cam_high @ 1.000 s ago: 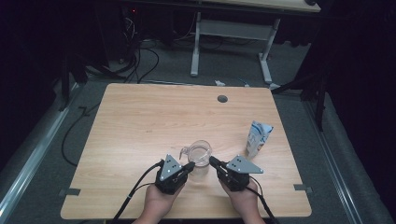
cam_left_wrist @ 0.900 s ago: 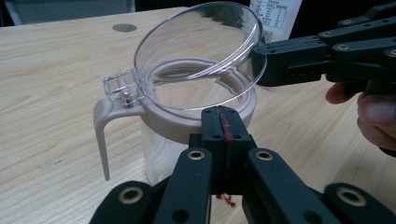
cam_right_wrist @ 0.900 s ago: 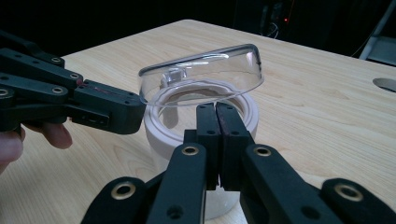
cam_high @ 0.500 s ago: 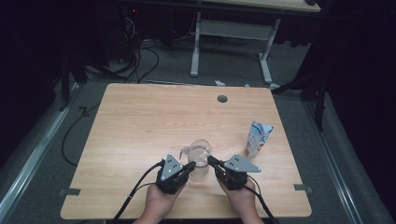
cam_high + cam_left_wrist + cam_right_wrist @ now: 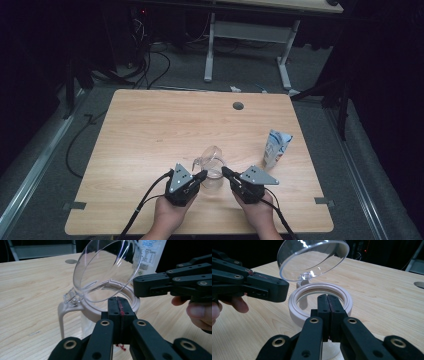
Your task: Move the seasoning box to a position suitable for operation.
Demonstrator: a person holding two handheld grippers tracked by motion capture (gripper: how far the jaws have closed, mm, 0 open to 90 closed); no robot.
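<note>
A clear pitcher (image 5: 212, 170) stands on the wooden table (image 5: 150, 130) in the lower middle of the high view, its hinged transparent lid (image 5: 212, 154) swung up and open. The left gripper (image 5: 202, 175) comes in from the lower left of that view and the right gripper (image 5: 225, 172) from the lower right, their tips pointing at the pitcher from either side, each carried by a hand (image 5: 170, 216) at the bottom edge. In the left gripper view the left gripper (image 5: 117, 305) has its jaws clenched flat together with nothing between them, the tips just at the near side of the pale pink rim (image 5: 132, 298); the lid (image 5: 107, 267) tilts up across the upper middle, the handle (image 5: 61, 317) hangs at the left, and the other gripper (image 5: 150, 286) reaches in from the right edge. In the right gripper view the right gripper (image 5: 327, 302) is likewise clenched on nothing, its tips lying over the near edge of the rim (image 5: 294, 307), with the lid (image 5: 312, 257) raised in the upper middle. A small blue and white carton (image 5: 276, 148) stands upright at the right of the high view, well apart from the pitcher
</note>
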